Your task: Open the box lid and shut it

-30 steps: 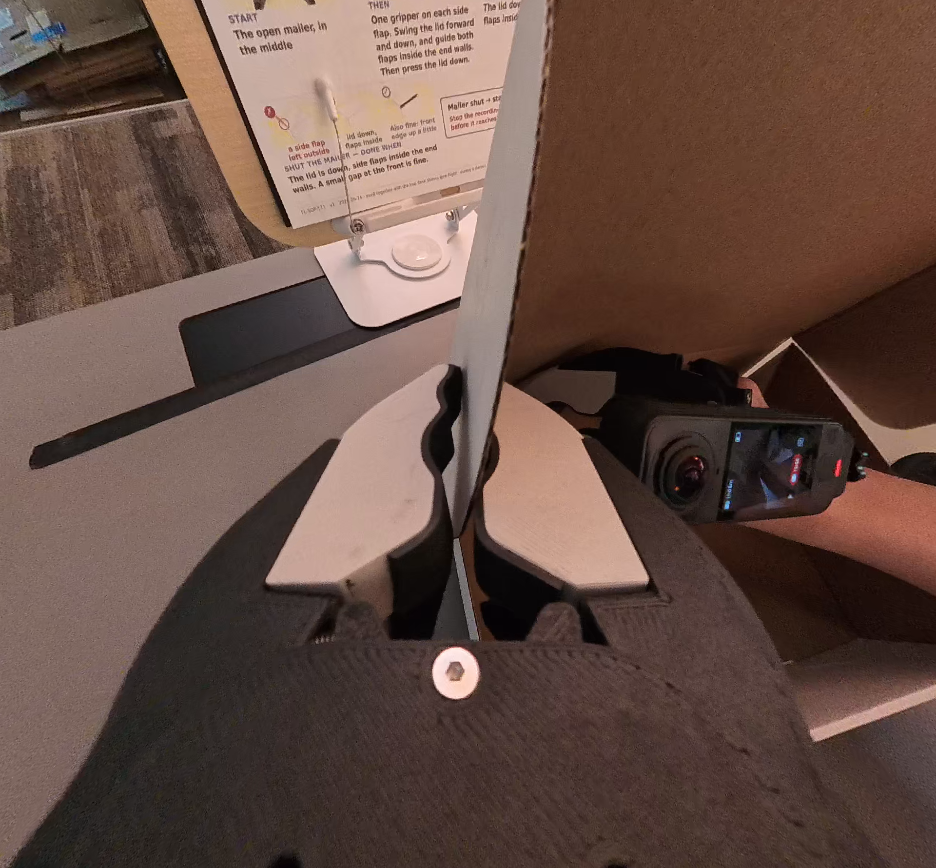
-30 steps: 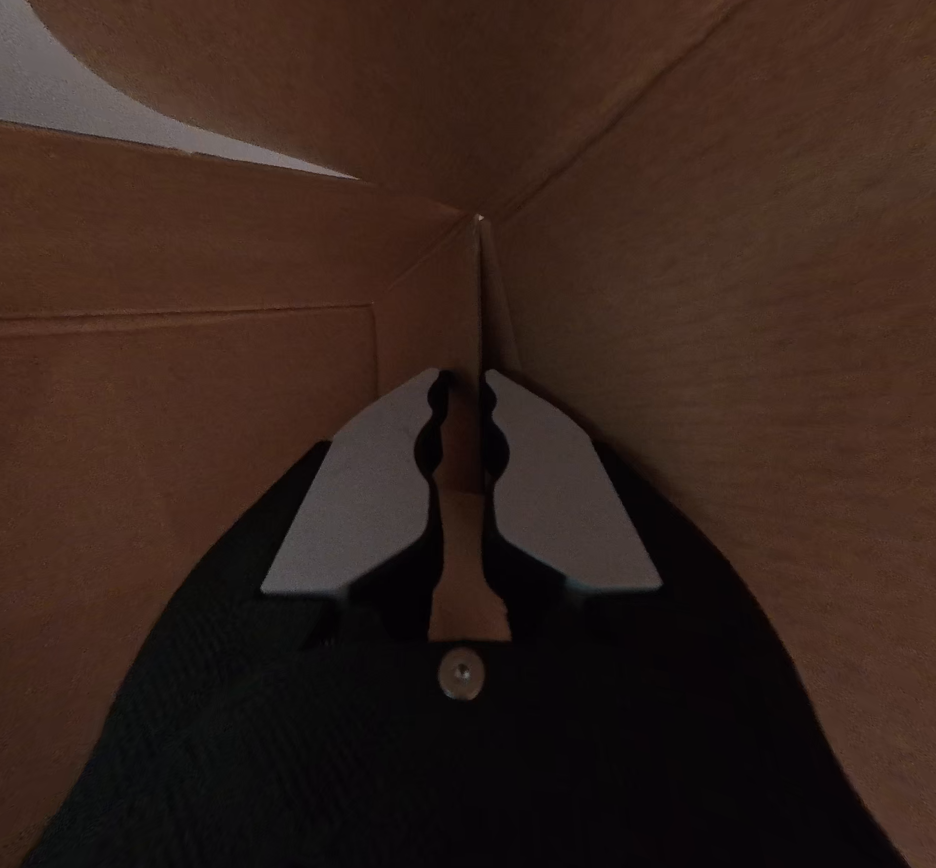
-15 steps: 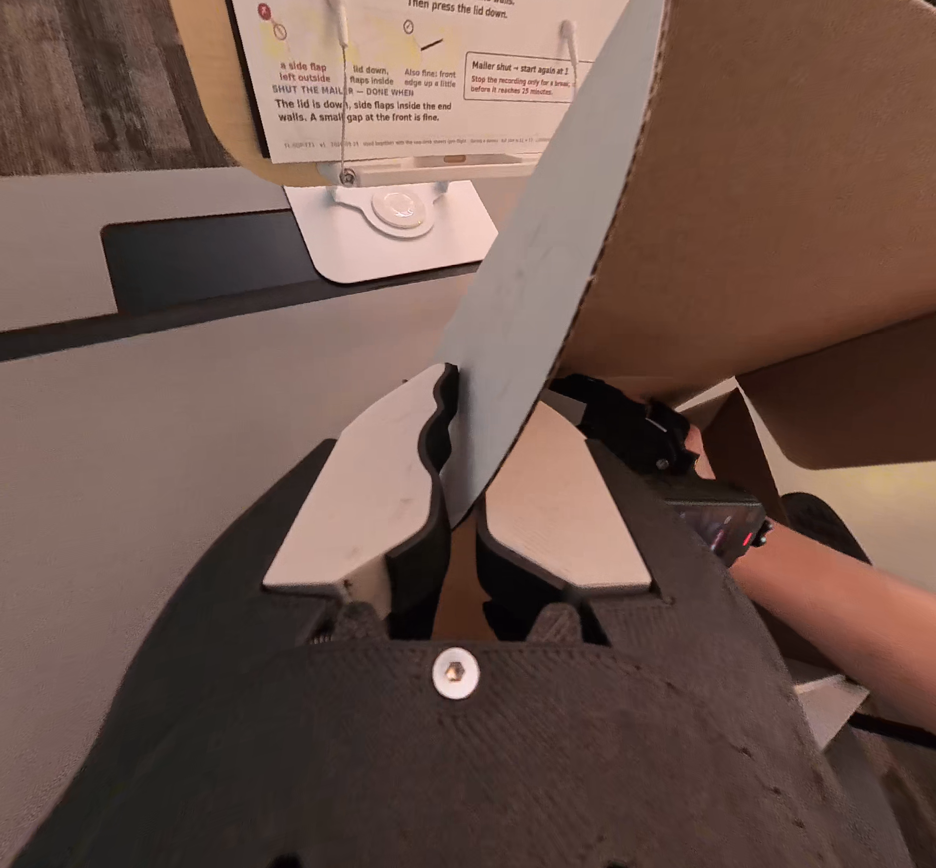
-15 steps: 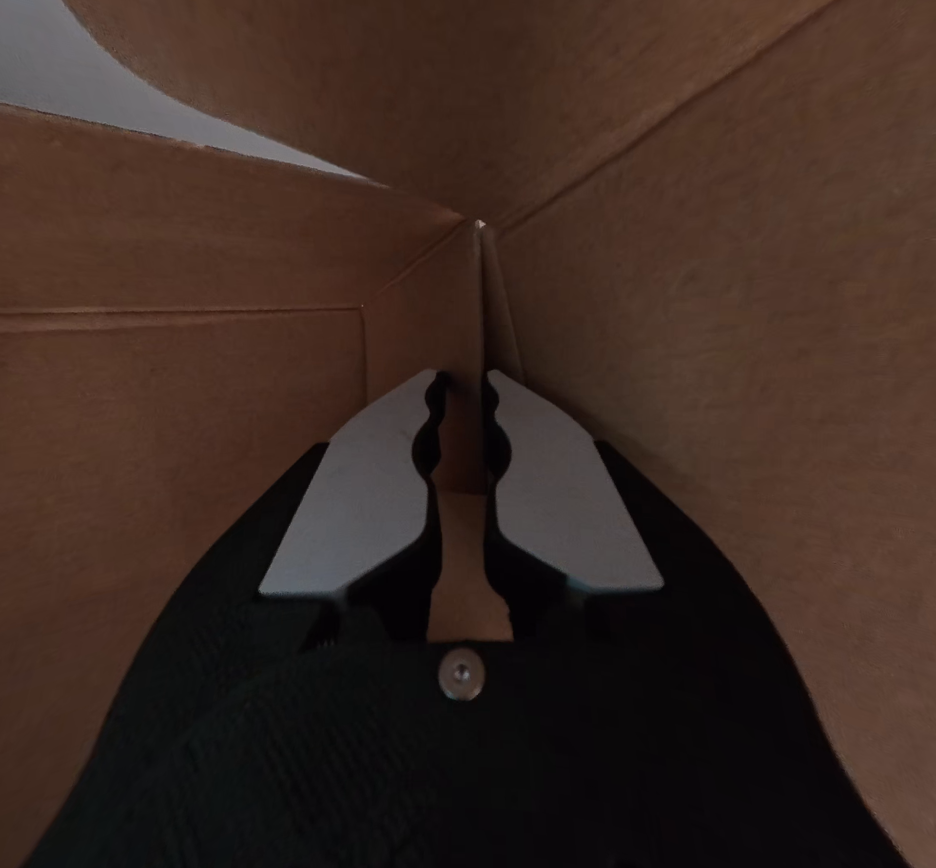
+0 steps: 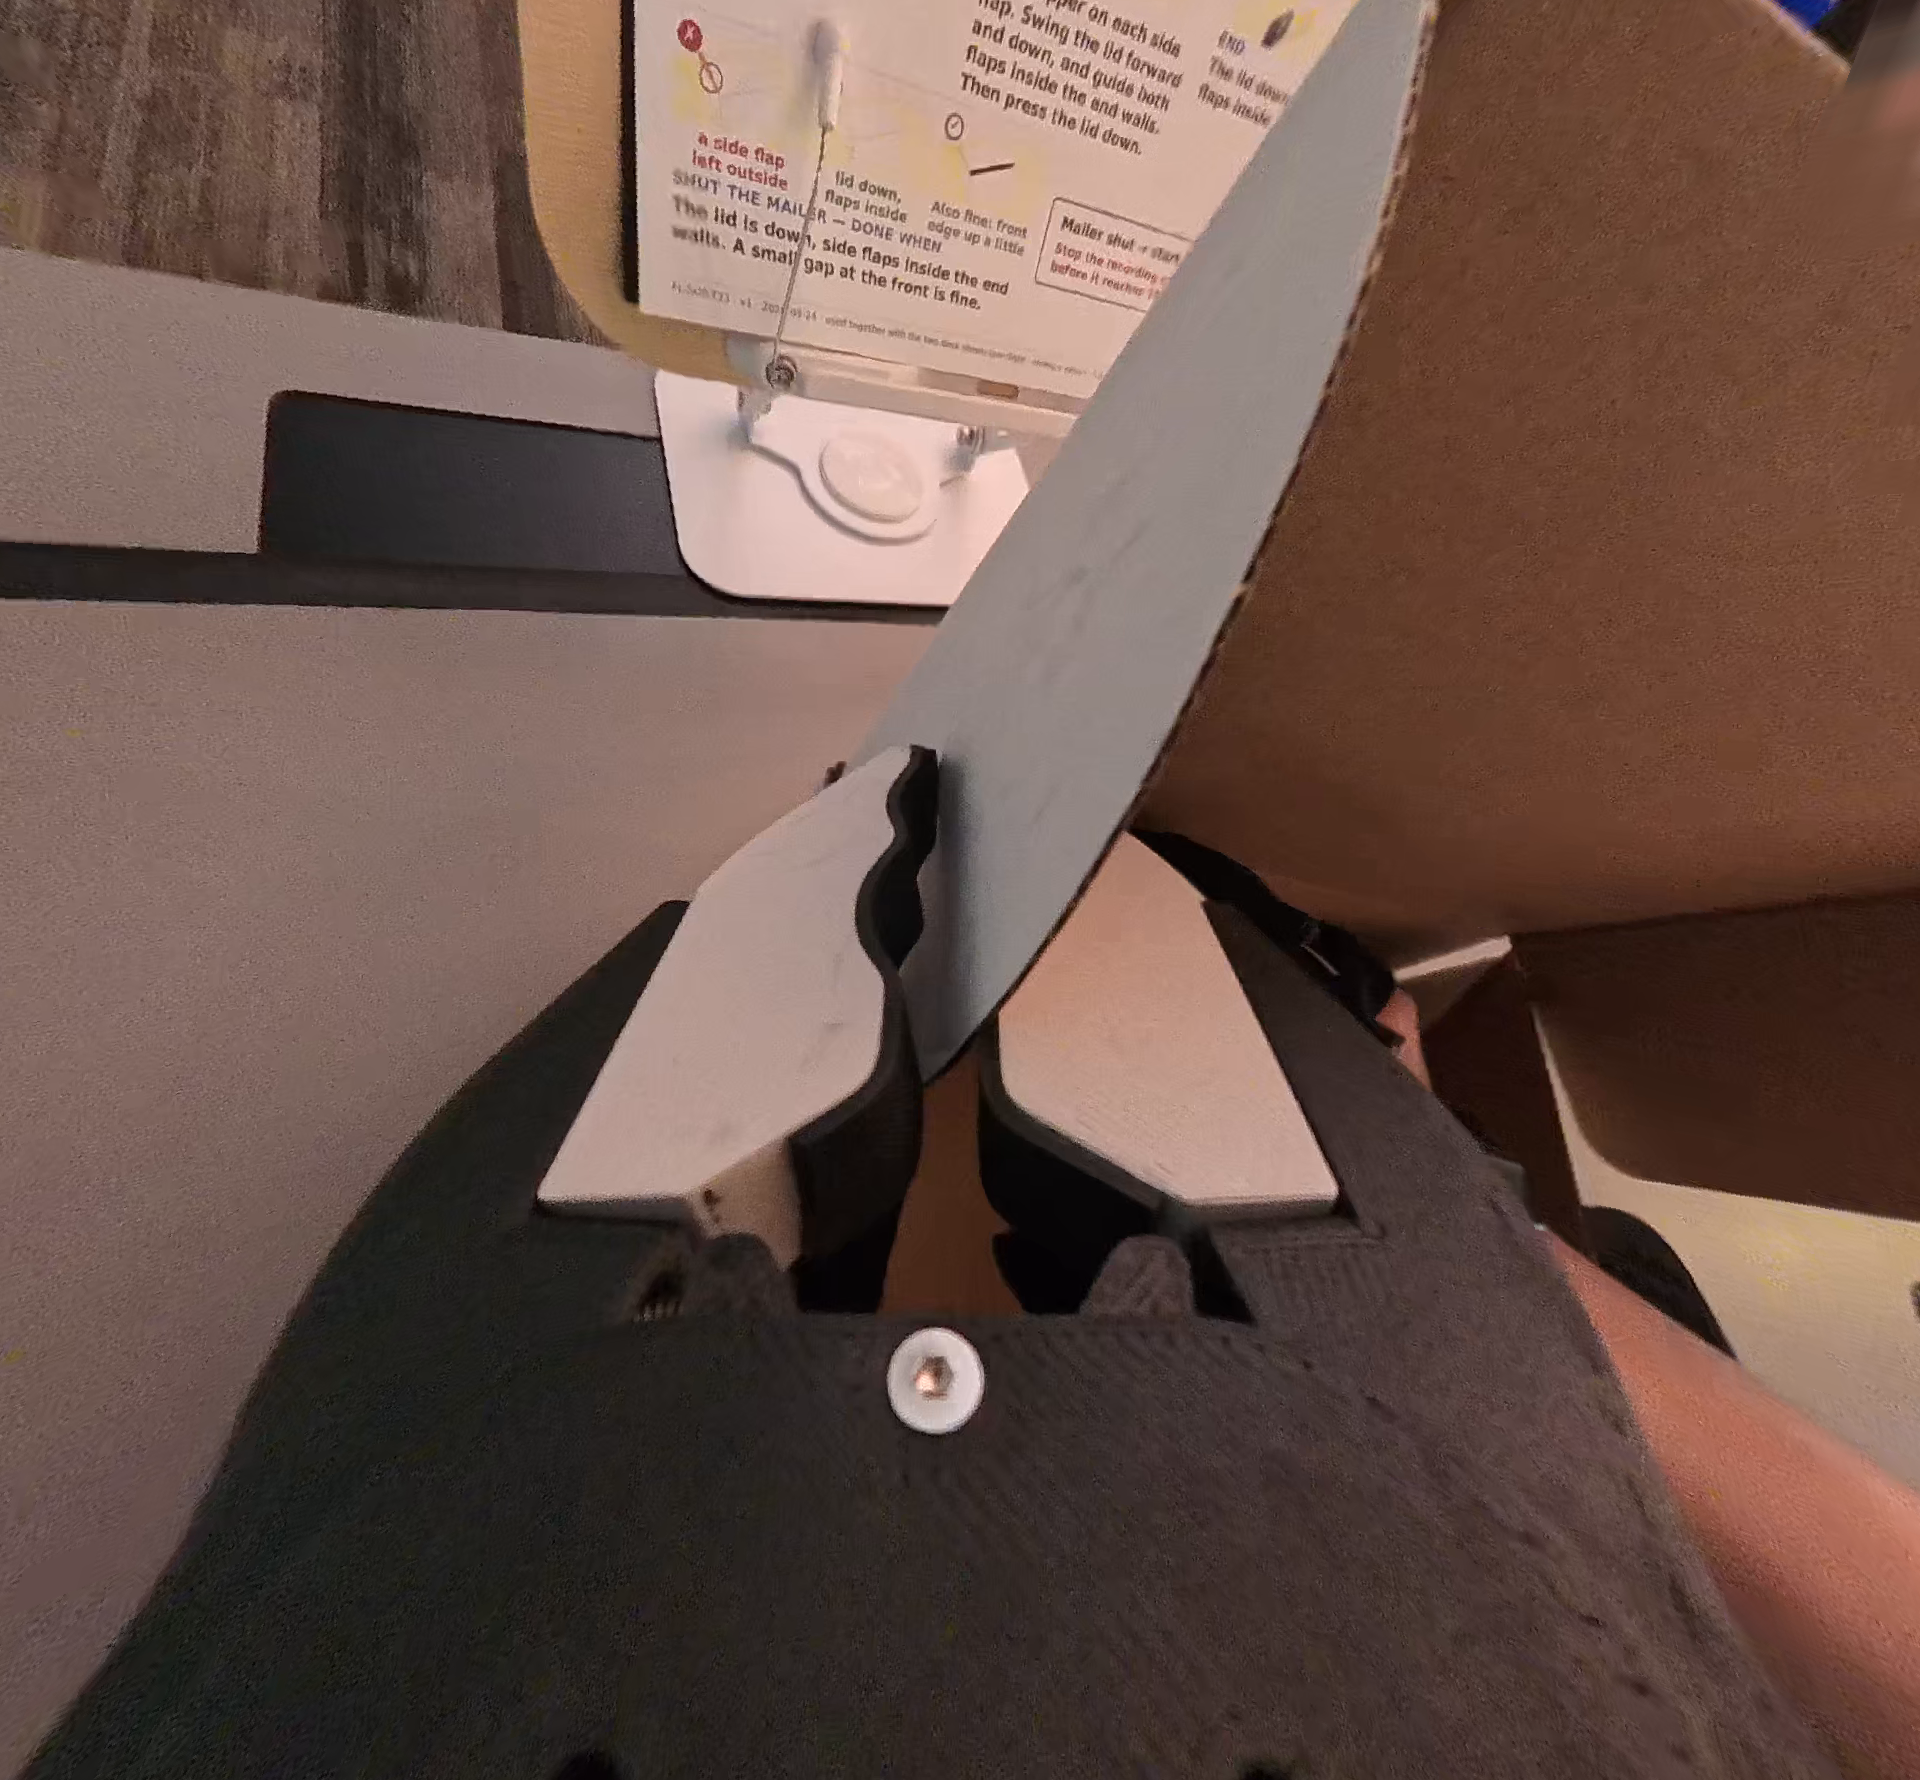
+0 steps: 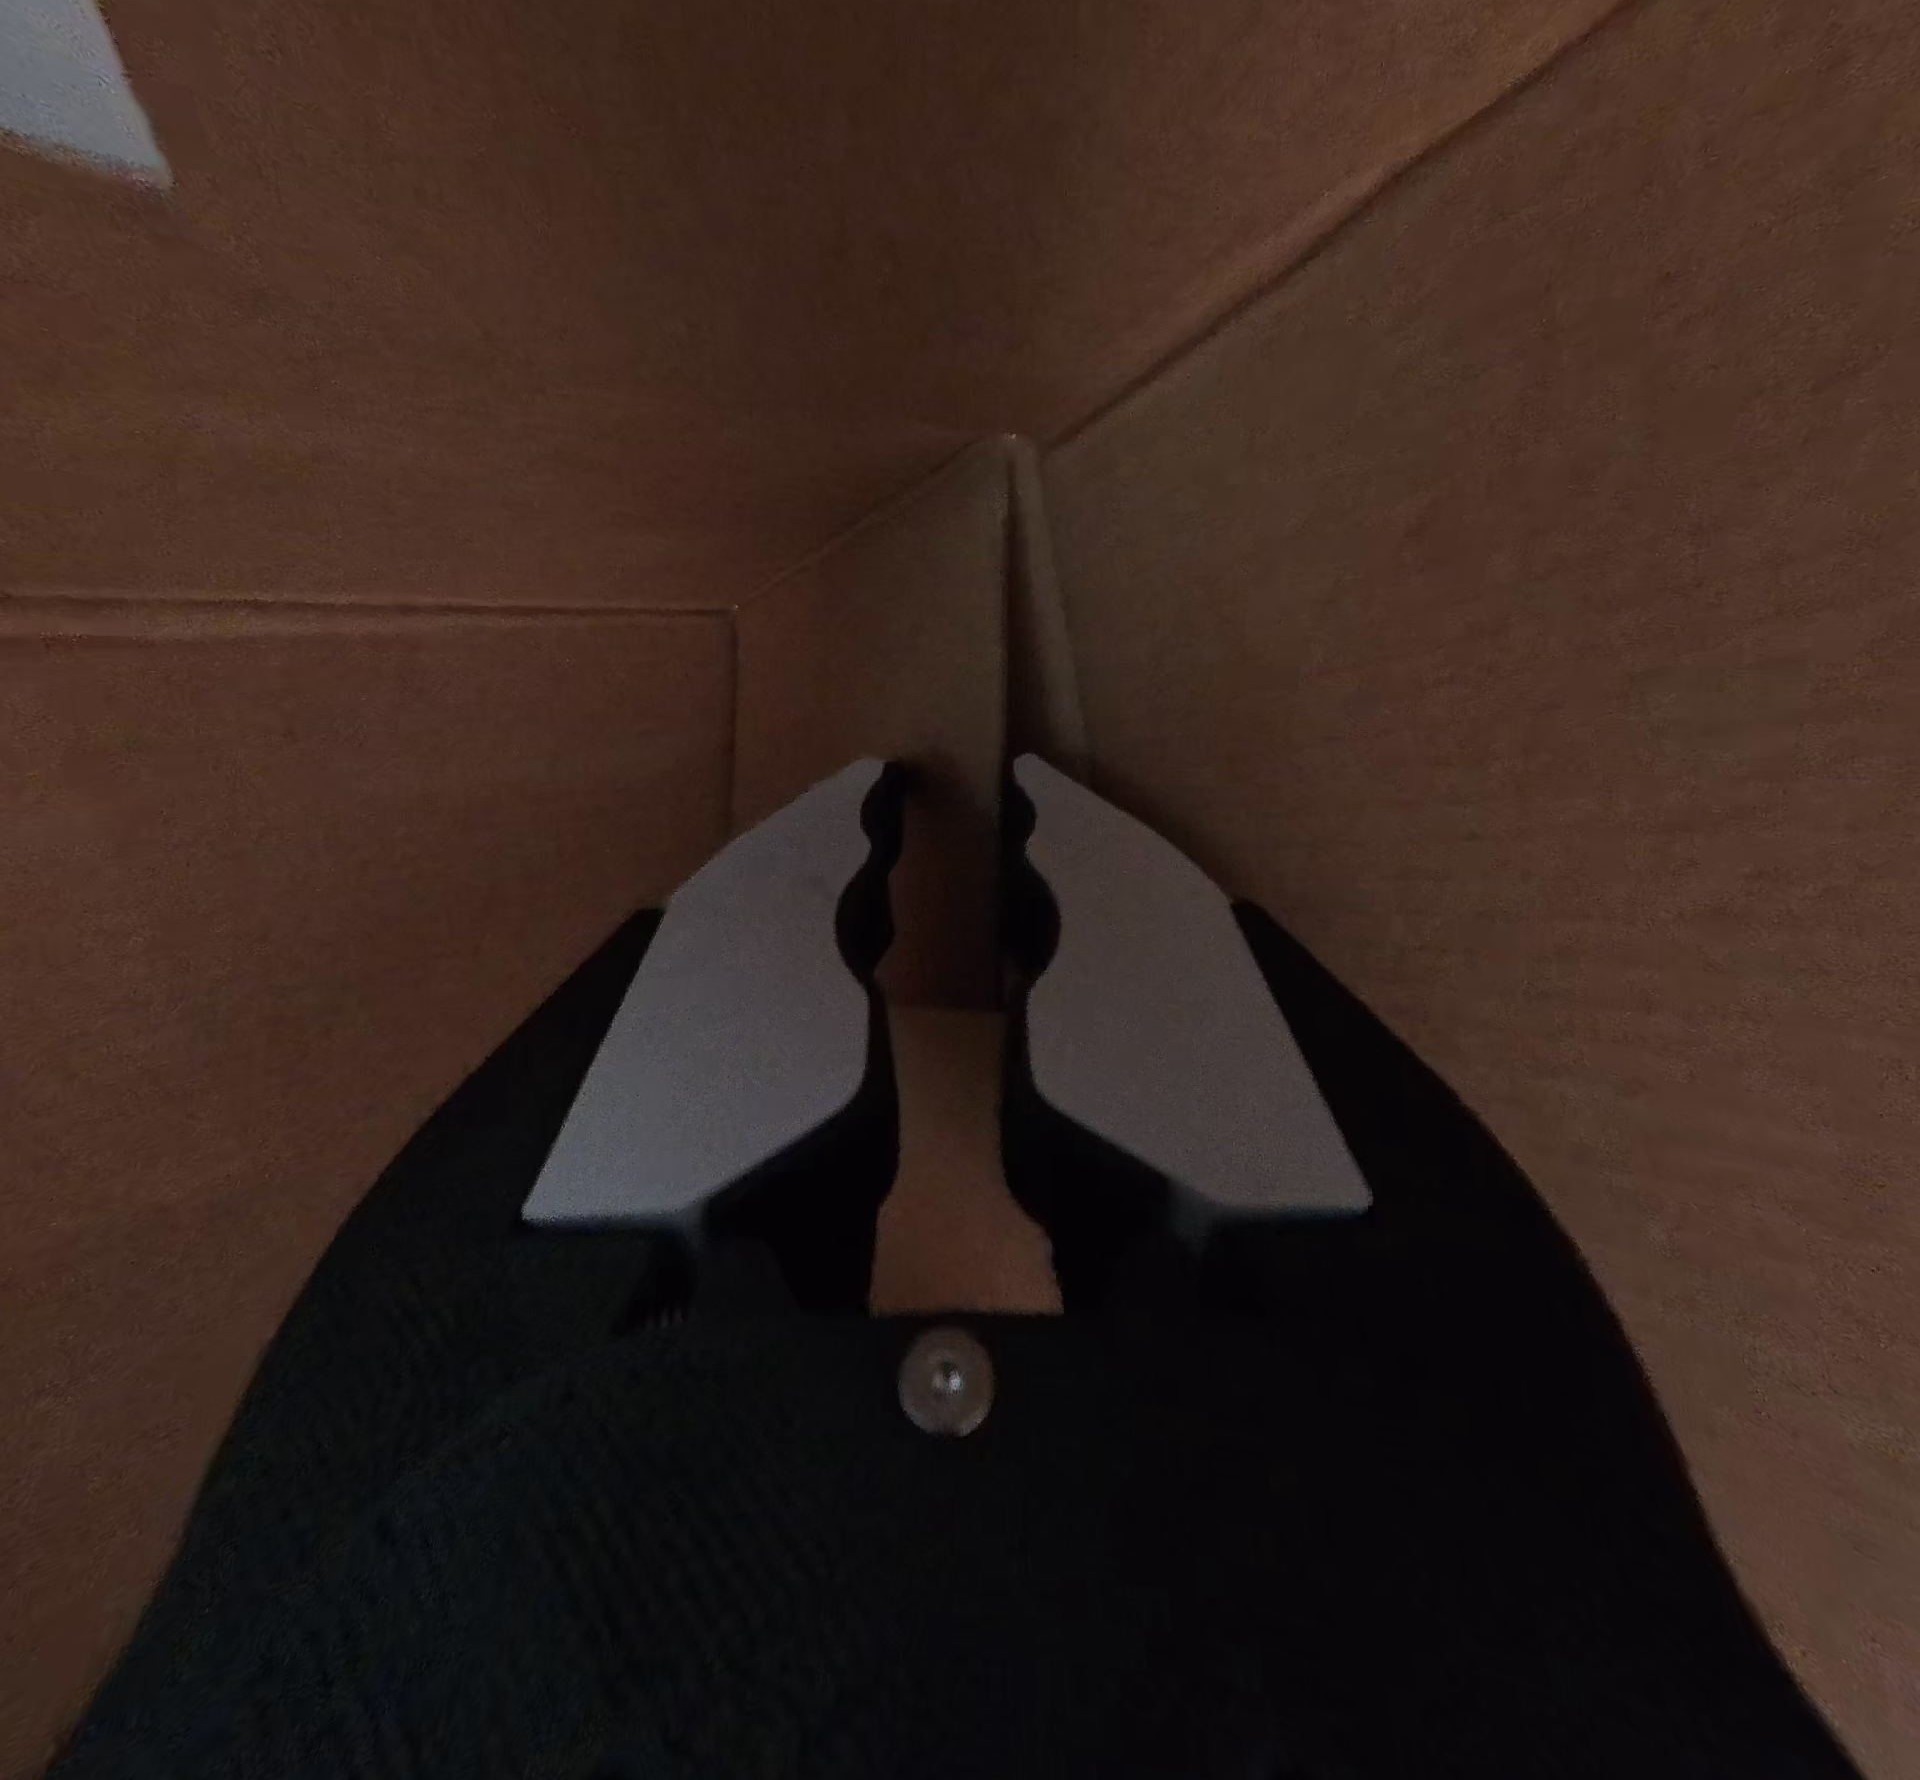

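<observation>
In the left wrist view my left gripper [image 5: 951,909] is shut on a side flap [image 5: 1122,587] of the cardboard box lid [image 5: 1579,442]; the flap's outer face is grey-white and it leans to the right over the brown inside. In the right wrist view my right gripper [image 6: 956,857] is shut on the other side flap [image 6: 961,743], seen edge-on and brown. It sits inside the box, with brown cardboard walls [image 6: 364,899] all round and the lid panel [image 6: 1507,691] close on the right. The right gripper's black body and a forearm [image 5: 1766,1522] show behind the flap in the left wrist view.
A grey tabletop [image 5: 312,899] lies left of the box. At its far edge stands a white stand [image 5: 831,504] holding a printed instruction sheet [image 5: 935,120], next to a black slot [image 5: 447,483]. Wood-pattern floor [image 5: 260,68] lies beyond.
The lid and its left flap have tilted further to the right and down. In the right wrist view the bright gap at upper left has shrunk to a small patch. Both grips are unchanged.
</observation>
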The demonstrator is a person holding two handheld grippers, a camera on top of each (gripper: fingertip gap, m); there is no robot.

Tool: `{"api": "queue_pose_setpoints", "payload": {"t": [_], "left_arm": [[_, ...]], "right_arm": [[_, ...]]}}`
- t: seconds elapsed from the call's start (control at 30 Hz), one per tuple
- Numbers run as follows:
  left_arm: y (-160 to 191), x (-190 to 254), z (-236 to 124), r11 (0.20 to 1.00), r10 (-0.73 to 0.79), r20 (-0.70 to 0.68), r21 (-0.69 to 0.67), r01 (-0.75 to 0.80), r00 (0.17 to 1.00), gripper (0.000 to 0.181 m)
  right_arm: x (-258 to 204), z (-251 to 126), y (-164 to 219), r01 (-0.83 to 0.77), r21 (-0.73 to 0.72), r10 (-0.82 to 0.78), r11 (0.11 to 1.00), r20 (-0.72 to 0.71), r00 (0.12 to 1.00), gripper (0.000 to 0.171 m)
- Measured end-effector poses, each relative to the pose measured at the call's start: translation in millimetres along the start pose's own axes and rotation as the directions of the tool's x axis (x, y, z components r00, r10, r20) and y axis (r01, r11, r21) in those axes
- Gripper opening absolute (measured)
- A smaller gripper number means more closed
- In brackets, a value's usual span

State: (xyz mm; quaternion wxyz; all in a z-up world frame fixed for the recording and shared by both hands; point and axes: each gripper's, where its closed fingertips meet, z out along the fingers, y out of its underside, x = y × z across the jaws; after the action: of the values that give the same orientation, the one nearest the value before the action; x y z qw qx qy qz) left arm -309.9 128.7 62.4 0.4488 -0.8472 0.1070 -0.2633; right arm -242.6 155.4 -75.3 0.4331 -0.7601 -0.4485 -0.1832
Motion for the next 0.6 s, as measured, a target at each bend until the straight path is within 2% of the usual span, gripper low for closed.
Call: {"api": "queue_pose_setpoints", "payload": {"t": [0.03,0.23,0.33,0.47,0.6], "left_arm": [[2,-1,-1,1.000,0.008,-0.002,0.025,-0.008,1.000,0.005],[16,-2,-6,0.990,0.003,-0.046,0.142,0.004,0.999,0.005],[17,0,-5,0.990,0.004,-0.057,0.144,0.004,0.998,0.005],[18,6,-4,0.991,0.021,-0.061,0.137,-0.013,0.998,0.005],[21,8,-4,0.989,0.018,-0.079,0.149,-0.006,0.997,0.005]], "right_arm": [[0,0,2,0.011,-0.008,-0.011,1.000,-0.004,1.000,0.019],[1,-6,10,0.021,-0.069,-0.021,0.997,-0.002,1.000,0.021],[2,-31,9,0.086,-0.071,-0.089,0.994,-0.031,0.996,0.021],[-4,-100,1,0.060,0.044,-0.058,0.997,-0.060,0.997,0.024],[-7,-220,1,-0.105,0.263,0.117,0.959,-0.030,0.993,0.023]]}}
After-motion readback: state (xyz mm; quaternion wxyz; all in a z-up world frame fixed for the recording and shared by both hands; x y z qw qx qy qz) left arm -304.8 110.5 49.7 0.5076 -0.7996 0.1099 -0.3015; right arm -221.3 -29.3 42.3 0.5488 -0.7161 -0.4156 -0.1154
